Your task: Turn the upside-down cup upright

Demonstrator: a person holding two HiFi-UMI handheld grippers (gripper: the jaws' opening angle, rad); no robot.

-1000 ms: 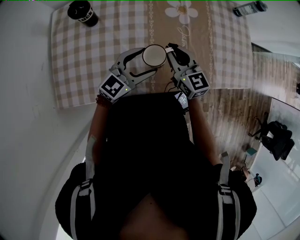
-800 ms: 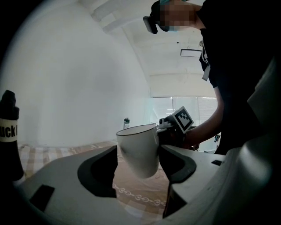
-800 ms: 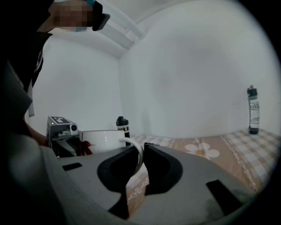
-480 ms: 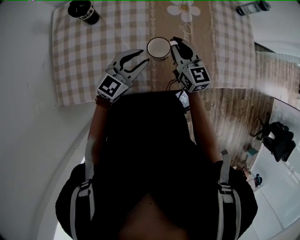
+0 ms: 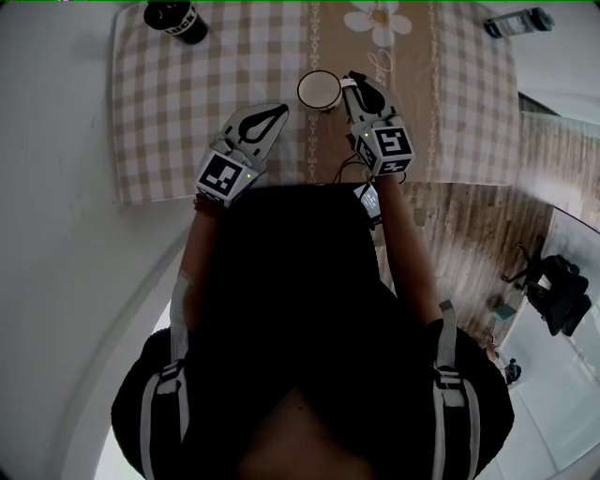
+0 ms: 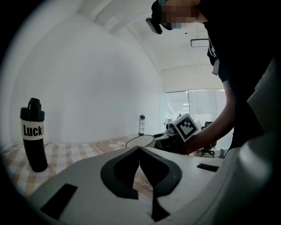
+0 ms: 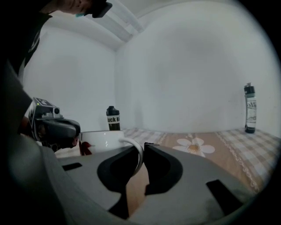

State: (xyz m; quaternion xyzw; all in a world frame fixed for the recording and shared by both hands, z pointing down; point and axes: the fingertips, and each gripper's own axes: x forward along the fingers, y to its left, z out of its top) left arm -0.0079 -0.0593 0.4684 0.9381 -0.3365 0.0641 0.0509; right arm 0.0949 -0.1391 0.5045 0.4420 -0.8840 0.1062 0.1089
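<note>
The white cup (image 5: 319, 91) is upright with its mouth open to the ceiling, near the middle of the checked cloth (image 5: 169, 112) on the table. Only the head view looks down into its round mouth. The right gripper view sees it side-on and shows what the head view hides: the cup's handle (image 7: 138, 154) and a small red print on its wall. There the cup's base is hidden behind the gripper body, so I cannot tell whether it rests on the cloth.

The right gripper (image 5: 349, 82) sits just right of the cup. Its fingers are nearly together, clamped on the handle loop, one finger inside it and one outside.

The left gripper (image 5: 281, 110) lies near and left of the cup, apart from it. Its fingers have just been closing and now meet at the tips with nothing between them; its own view shows the cup's rim beyond them.

A black bottle (image 5: 173, 19) stands at the far left corner of the cloth. A clear bottle (image 5: 516, 21) lies off the far right corner in the head view, but stands upright in the right gripper view.
</note>
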